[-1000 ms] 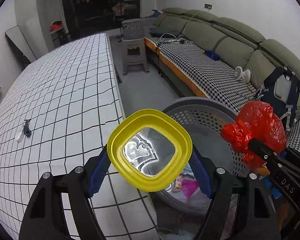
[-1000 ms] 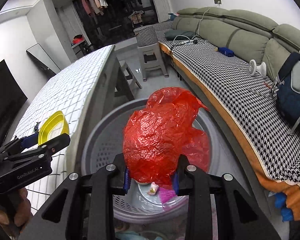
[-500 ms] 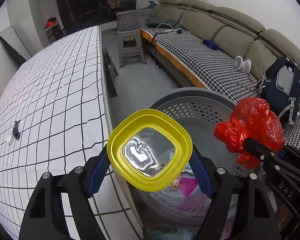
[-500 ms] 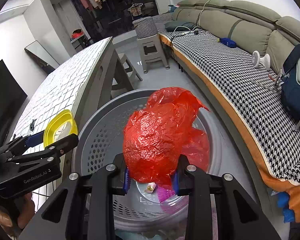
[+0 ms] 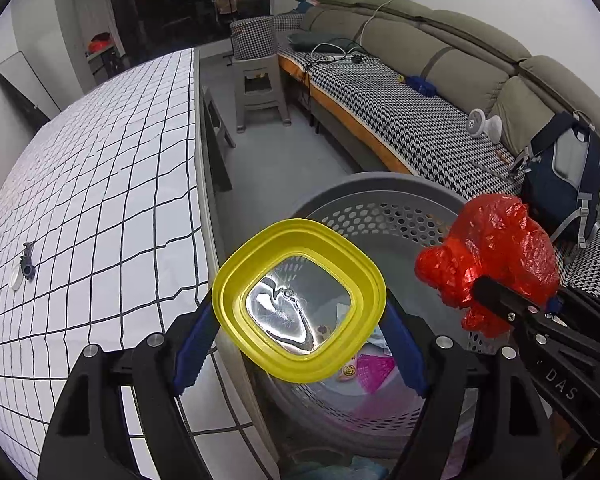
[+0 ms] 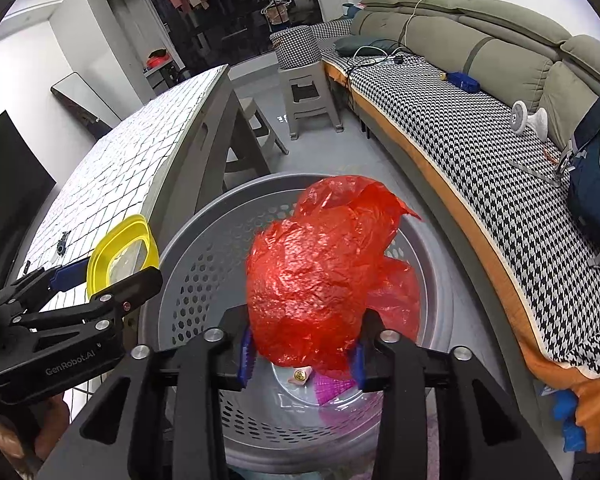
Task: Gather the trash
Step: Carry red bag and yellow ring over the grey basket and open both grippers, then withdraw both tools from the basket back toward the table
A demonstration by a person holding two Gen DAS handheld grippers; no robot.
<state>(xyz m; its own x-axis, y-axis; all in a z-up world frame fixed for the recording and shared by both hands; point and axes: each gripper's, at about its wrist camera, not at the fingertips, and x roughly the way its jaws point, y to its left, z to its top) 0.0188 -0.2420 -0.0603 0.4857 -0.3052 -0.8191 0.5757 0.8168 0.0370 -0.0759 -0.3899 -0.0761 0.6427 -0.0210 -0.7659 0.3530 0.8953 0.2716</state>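
A yellow-rimmed lid with a clear middle [image 5: 300, 300] sits between the blue pads of my left gripper [image 5: 298, 340], whose jaws are easing open but still touch its rim. It hangs over the near edge of a grey perforated basket [image 5: 380, 184]. My right gripper [image 6: 302, 354] has its jaws opening around a crumpled red plastic bag [image 6: 320, 272], which still fills the gap and touches both pads, above the basket [image 6: 260, 184]. The left gripper [image 6: 114, 272] and lid [image 6: 120, 252] show at the left of the right wrist view.
Pink wrappers and other scraps [image 6: 332, 386] lie in the basket. A table with a white grid cloth [image 5: 100, 180] stands left of it, bearing a small dark item [image 5: 28, 264]. A checked sofa [image 5: 420, 120] with a backpack [image 5: 560, 184] runs along the right; a grey stool [image 5: 260, 88] stands behind.
Both grippers have moved from the table's edge out over the basket. The right jaws have widened around the red bag, which has spread out between them.
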